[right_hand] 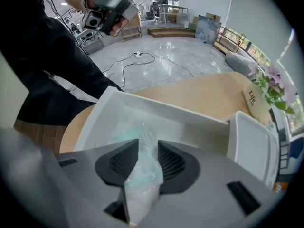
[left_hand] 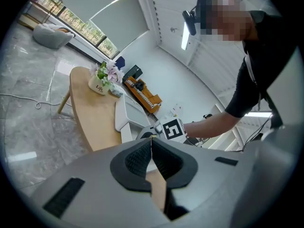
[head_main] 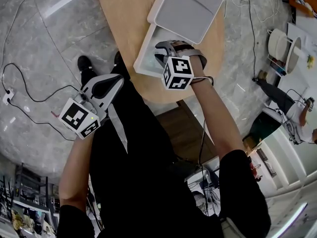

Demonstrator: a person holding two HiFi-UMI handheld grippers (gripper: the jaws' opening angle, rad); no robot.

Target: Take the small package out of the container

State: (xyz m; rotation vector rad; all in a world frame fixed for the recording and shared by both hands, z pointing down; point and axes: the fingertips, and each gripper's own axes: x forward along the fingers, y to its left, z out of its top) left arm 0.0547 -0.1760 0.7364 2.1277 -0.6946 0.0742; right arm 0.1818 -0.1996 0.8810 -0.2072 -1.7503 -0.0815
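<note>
The small package (right_hand: pixel 139 144), a clear plastic bag with teal contents, lies inside the white container (right_hand: pixel 156 118) on the wooden table (head_main: pixel 124 14). My right gripper (right_hand: pixel 144 152) reaches down into the container (head_main: pixel 142 58), and its jaws stand wide on either side of the bag's crinkled top. Whether the pads press on the bag is not clear; they look apart from it. In the head view the right gripper (head_main: pixel 163 51) sits over the container's near end. My left gripper (head_main: pixel 106 86) hangs off the table beside the person's body, its jaws (left_hand: pixel 152 140) shut on nothing.
The container's white lid (head_main: pixel 185 9) lies on the table just beyond the container. A vase with flowers (right_hand: pixel 259 99) stands at the table's far end. Cables run across the marble floor (head_main: pixel 29 93) to the left.
</note>
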